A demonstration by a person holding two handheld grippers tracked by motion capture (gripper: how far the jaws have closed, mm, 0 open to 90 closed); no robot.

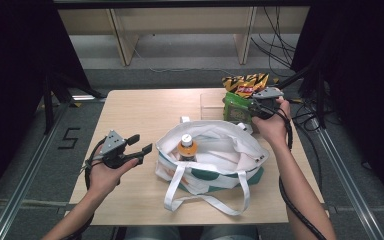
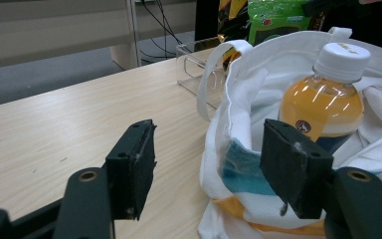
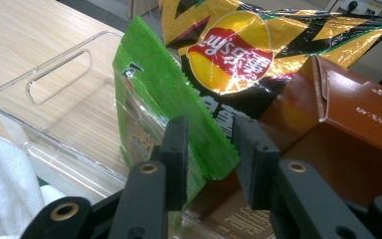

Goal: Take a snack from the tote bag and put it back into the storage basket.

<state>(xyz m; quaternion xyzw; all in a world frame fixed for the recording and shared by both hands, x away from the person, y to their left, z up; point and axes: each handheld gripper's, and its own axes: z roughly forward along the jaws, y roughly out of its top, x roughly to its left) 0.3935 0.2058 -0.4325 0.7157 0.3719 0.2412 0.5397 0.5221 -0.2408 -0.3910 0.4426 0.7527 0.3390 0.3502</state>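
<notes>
- High view: the work appears to be packing snacks and a drink into the white tote bag [image 1: 215,155], which sits open on the table [image 1: 135,110] with an orange drink bottle [image 1: 186,146] already standing upright inside it.
- That part looks done; the green snack packet [image 3: 169,109], the yellow chip bag [image 3: 238,50] and the brown carton [image 3: 348,114] are not yet packed and stay at the far right of the table, in and beside the clear plastic bin [image 3: 54,99].
- The right gripper [image 3: 206,154] has its jaws set around the serrated edge of the green snack packet; a gap shows at the right pad, so the jaws are spread a little and not pinching it.
- The packet stands on edge in the bin, its long axis roughly vertical, its flat face turned toward the bag side.
- The left gripper [image 2: 204,164] hovers beside the bag's left edge, jaws spread wide with nothing between them.
- Judged from this, the packet has yet to be lifted over into the bag.
</notes>
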